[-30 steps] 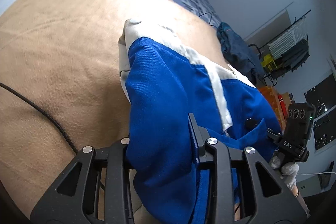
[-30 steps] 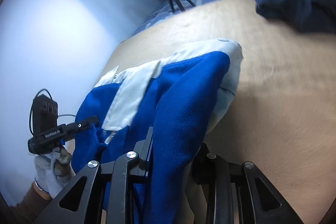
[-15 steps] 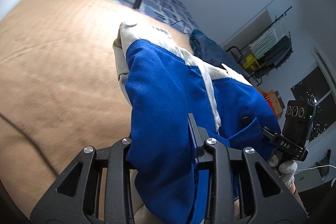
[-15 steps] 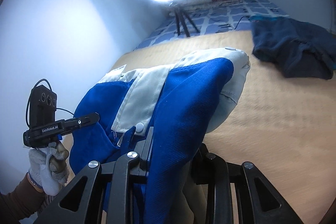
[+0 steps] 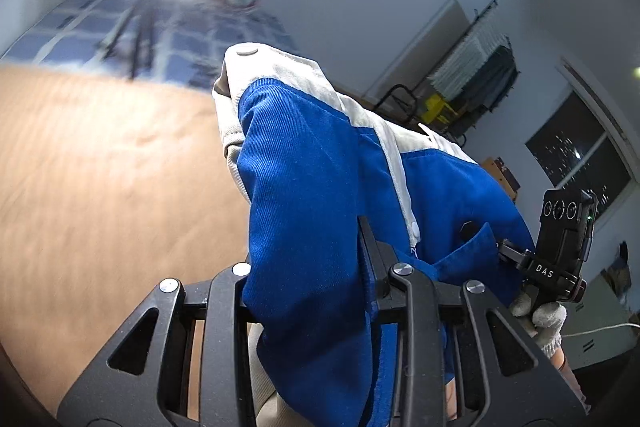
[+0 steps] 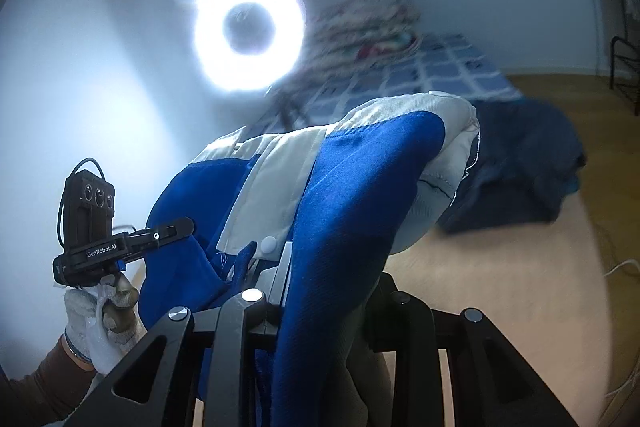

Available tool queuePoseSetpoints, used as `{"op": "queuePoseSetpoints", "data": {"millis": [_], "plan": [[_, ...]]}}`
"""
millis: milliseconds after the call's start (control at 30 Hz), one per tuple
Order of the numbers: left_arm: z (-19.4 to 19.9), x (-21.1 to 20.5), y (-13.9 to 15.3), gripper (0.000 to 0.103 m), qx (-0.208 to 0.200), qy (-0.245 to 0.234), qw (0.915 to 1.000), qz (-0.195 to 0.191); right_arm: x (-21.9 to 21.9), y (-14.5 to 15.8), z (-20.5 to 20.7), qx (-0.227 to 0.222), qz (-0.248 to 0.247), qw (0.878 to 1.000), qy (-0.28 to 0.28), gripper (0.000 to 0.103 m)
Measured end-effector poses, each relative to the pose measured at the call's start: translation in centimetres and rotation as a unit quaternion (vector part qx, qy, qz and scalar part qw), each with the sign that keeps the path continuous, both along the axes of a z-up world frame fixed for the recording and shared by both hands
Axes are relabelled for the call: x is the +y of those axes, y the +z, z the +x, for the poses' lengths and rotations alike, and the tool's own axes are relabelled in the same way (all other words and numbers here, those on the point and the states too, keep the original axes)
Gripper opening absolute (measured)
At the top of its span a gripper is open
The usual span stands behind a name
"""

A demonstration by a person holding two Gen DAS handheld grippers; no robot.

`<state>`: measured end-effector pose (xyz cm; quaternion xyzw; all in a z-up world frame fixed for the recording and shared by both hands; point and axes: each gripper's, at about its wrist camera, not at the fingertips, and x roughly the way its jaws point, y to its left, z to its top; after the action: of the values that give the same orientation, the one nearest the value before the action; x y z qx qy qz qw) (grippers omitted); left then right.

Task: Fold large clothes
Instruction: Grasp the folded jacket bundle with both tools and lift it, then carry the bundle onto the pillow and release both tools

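The blue and white jacket (image 5: 320,207) fills the middle ground between both grippers, a dark garment (image 6: 520,163) lies on the tan blanket (image 5: 100,167) to the right, a ring light (image 6: 248,31) stands ahead, and the blanket's left side lies bare.

Blue-and-white garment (image 5: 320,195), bunched, draped, lifted above the tan surface

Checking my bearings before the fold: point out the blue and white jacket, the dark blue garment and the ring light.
blue and white jacket (image 5: 312,187): left wrist view, blue panel.
dark blue garment (image 6: 528,163): right wrist view, its middle.
ring light (image 6: 248,31): right wrist view, glowing ring.
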<state>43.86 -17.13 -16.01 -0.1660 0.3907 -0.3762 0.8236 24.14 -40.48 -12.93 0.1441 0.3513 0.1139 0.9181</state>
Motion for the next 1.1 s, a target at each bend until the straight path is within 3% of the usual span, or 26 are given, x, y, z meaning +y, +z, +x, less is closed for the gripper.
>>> {"op": "queuePoseSetpoints", "data": {"millis": [300, 700, 900, 1100], "plan": [[5.7, -10.0, 0.8, 0.03, -0.017, -0.016, 0.9996, -0.017, -9.1, 2.9, 5.2, -0.038, -0.012, 0.998, -0.044, 0.027], [15.3, -19.2, -0.2, 0.03, -0.037, 0.0, 0.9993, -0.002, -17.5, 0.9, 14.2, -0.055, 0.0, 0.995, -0.081, 0.027], [18.3, -21.9, -3.0, 0.03, -0.033, 0.01, 0.9994, 0.007, -20.0, -0.8, 17.2, -0.056, 0.0, 0.994, -0.091, 0.027], [20.1, -22.1, -7.0, 0.03, -0.013, 0.026, 0.9987, 0.042, -21.4, -4.3, 19.4, -0.022, -0.008, 0.995, -0.097, 0.027]]}}
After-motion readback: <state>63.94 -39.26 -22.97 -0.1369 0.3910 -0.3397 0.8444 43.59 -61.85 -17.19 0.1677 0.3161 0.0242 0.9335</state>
